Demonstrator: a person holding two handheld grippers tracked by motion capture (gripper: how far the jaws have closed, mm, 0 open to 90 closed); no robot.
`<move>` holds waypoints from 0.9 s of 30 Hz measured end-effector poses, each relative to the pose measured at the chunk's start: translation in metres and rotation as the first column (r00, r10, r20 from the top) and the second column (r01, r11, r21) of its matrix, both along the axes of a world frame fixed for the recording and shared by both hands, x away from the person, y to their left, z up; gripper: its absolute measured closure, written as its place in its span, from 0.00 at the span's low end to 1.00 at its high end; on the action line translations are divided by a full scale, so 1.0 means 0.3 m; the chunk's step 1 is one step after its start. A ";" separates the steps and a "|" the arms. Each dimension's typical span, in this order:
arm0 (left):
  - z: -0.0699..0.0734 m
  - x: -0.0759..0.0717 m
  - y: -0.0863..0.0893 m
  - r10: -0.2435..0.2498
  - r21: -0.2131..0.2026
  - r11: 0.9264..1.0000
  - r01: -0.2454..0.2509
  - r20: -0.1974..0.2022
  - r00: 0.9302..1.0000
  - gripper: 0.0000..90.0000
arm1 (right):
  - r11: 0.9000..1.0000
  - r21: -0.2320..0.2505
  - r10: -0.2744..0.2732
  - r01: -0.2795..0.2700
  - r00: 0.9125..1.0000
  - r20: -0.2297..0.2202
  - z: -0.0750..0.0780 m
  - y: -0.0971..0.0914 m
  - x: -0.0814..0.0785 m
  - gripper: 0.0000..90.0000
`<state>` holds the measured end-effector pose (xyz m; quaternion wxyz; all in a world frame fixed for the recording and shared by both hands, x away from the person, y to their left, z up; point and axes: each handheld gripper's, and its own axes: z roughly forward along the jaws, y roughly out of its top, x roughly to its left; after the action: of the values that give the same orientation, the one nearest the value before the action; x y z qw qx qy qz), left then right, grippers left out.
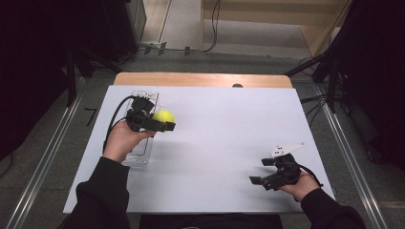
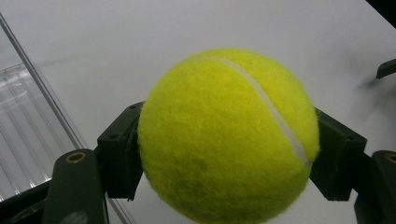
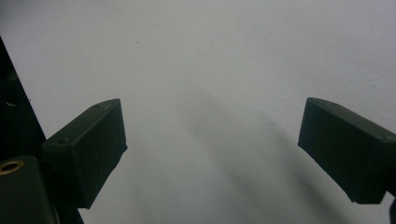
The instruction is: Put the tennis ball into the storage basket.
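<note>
At the left of the white table (image 1: 219, 143) lies a clear plastic tray (image 1: 139, 155), long and ribbed, its far end close to the table's wooden back edge; take this tray as the mark for everything else. The left gripper (image 1: 165, 125) sits over the tray's far half, the person's left hand (image 1: 125, 139) wrapped round its body, and its jaws reach out past the tray's right rim. Between them is a yellow tennis ball (image 1: 164, 116), just beside that rim on its right; whether it hangs clear of the table there cannot be told. In the left gripper view the ball (image 2: 229, 135) is pressed on both flanks by the black pads (image 2: 122, 154), so the jaws are clamped onto it with the white seam curving across its front, and the tray's ribbed wall (image 2: 28, 126) shows at the left edge. Well to the right of the tray, near the table's front right corner, the right gripper (image 1: 260, 171) is held low in the person's right hand (image 1: 302, 185). Its pads (image 3: 91, 149) stand wide apart with nothing but bare table between them.
</note>
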<state>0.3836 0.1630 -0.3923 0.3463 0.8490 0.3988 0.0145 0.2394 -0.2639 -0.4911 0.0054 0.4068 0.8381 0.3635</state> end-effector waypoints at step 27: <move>0.014 0.016 0.076 0.088 0.010 0.996 -0.088 0.011 0.996 0.29 | 1.000 -0.002 -0.001 0.001 1.000 -0.005 -0.001 0.000 0.000 0.07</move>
<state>0.3886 0.1857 -0.3882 0.3430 0.8324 0.4338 0.0364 0.2394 -0.2640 -0.4913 0.0041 0.4082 0.8382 0.3616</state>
